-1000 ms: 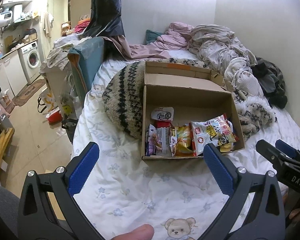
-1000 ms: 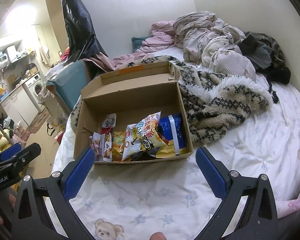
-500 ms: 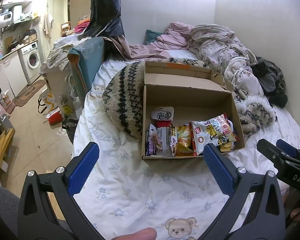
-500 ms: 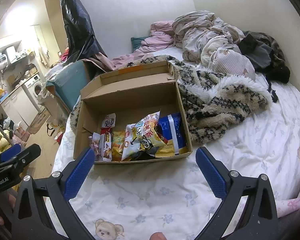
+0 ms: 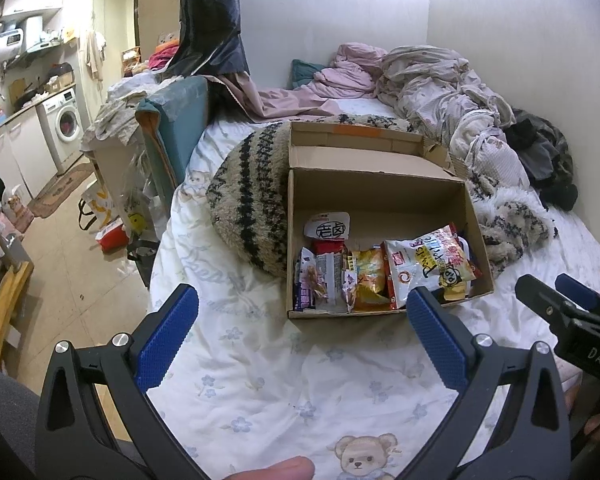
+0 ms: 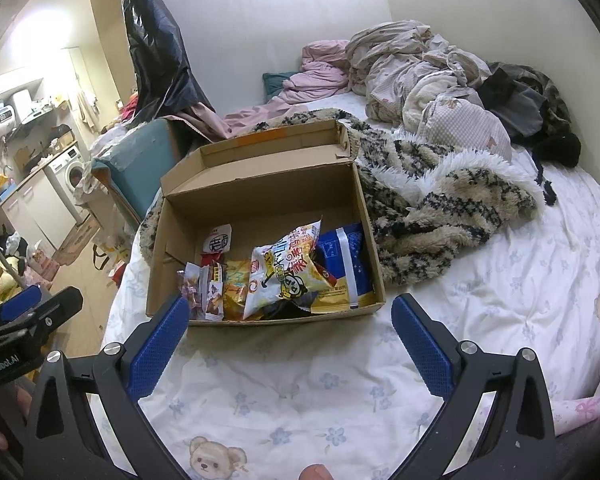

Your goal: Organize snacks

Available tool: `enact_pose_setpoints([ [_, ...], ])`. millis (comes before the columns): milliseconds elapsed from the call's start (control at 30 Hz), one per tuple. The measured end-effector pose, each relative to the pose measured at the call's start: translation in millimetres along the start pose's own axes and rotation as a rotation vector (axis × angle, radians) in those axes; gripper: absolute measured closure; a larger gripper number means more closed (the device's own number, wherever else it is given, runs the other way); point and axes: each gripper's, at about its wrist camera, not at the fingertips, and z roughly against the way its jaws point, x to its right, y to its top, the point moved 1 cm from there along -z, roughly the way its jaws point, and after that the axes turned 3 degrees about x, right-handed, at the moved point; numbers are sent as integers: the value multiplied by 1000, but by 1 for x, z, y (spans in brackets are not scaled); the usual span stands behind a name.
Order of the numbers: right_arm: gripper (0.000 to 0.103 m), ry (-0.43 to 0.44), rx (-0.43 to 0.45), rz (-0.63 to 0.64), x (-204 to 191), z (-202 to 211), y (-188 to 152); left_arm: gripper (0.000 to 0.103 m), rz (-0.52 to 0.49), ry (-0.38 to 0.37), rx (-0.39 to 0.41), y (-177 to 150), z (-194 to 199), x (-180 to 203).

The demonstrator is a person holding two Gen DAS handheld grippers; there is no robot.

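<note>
Left wrist view: The left gripper (image 5: 302, 300) hovers above the floral bedsheet (image 5: 260, 380), on the near side of the cardboard box (image 5: 376, 196). Its blue-padded fingers (image 5: 168, 338) are spread wide with nothing between them. The box sits on the sheet with its lid folded back. The snack packets lie in a row against the box's near wall: a purple-and-white packet (image 5: 314, 280) at its left end, an orange packet (image 5: 366, 280) in the middle, and a white chip bag (image 5: 428, 264) toward its right end. A white-labelled packet (image 5: 327, 229) lies just behind the row. A striped fleece blanket (image 5: 252, 204) touches the box's left wall. The right gripper (image 5: 568, 304) shows to the right of the box; its opening cannot be judged here.

Right wrist view: The right gripper (image 6: 290, 316) also hovers on the near side of the cardboard box (image 6: 260, 184), fingers (image 6: 420, 346) wide apart and empty. The white chip bag (image 6: 286, 268) leans over a blue-and-gold packet (image 6: 344, 268) at the box's right end. The left gripper (image 6: 32, 312) appears left of the box.
</note>
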Motion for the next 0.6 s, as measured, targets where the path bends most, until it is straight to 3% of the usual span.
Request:
enact_pose_setpoints([
  [600, 0, -1, -2, 1, 0, 0, 0, 0, 6, 2, -12, -1, -2, -3],
])
